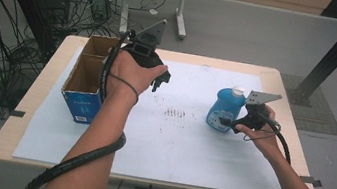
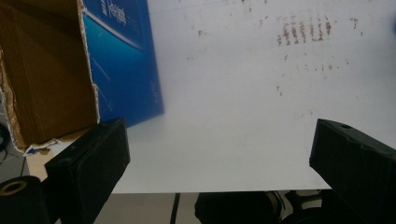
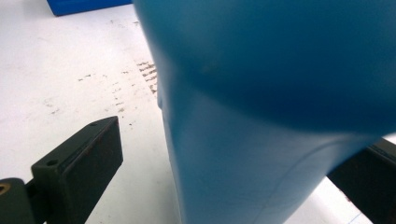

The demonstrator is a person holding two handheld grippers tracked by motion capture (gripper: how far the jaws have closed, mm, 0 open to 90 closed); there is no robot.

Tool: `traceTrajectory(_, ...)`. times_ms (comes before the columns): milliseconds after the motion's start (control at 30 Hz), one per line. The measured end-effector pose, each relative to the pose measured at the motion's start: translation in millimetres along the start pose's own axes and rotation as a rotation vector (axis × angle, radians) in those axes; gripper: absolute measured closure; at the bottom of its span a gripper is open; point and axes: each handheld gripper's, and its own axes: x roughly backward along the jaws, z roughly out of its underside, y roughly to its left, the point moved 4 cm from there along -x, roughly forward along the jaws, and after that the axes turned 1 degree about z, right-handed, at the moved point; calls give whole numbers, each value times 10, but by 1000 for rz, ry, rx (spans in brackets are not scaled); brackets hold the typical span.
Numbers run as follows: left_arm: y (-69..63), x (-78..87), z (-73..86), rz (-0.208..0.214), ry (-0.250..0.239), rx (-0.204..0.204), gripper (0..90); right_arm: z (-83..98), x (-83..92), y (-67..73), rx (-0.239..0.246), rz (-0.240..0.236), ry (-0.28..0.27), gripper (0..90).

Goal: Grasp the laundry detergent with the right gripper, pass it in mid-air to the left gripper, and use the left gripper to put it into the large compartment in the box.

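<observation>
On the right half of the worktop (image 1: pixel 279 83), the blue bottle (image 1: pixel 225 109) stands upright on the white sheet (image 1: pixel 174 141), and your right tongs (image 1: pixel 230 122) are set against its lower body from the side nearest you. In the right gripper view the bottle (image 3: pixel 261 112) sits between the two jaws; the left jaw stands clear of the wall with white sheet showing between, and the far jaw is mostly hidden behind the bottle. The right tongs are therefore apart, not yet clamped.

Recommended handling, as a judgement: centre the bottle between the jaws before you close, so neither pad strikes first and tips it. Grip where the body narrows, keep the jaws level, and close gently; the wall looks like thin plastic and may flex or slip.

Your left tongs (image 1: pixel 160 79) hang above the sheet just beside the open cardboard box (image 1: pixel 86 80), jaws wide apart and holding nothing. The left gripper view shows the box (image 2: pixel 60 60) at the upper left, torn along its rim. Keep this hand clear of the path to the box.

Condition of the bottle: blue, smooth, rounded shoulders, white cap (image 1: pixel 239 90), a pale label on its front. Contents cannot be judged. Brown scuff marks (image 1: pixel 174 111) lie on the sheet between bottle and box.
</observation>
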Motion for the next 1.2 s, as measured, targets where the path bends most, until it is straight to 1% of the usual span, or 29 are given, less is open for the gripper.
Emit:
traceTrajectory(567,-4,-10,2,0,2,0,54,3,-20,12,-6,-1,-2,21)
traceTrajectory(967,-4,-10,3,-2,3,-2,54,14,-31,14,-9,-2,-3,42)
traceTrajectory(1100,-3,-9,5,-1,3,0,54,16,-38,14,-11,-7,-9,76)
traceTrajectory(1200,-1,-9,7,-2,5,0,54,18,-37,14,-8,-9,-20,155)
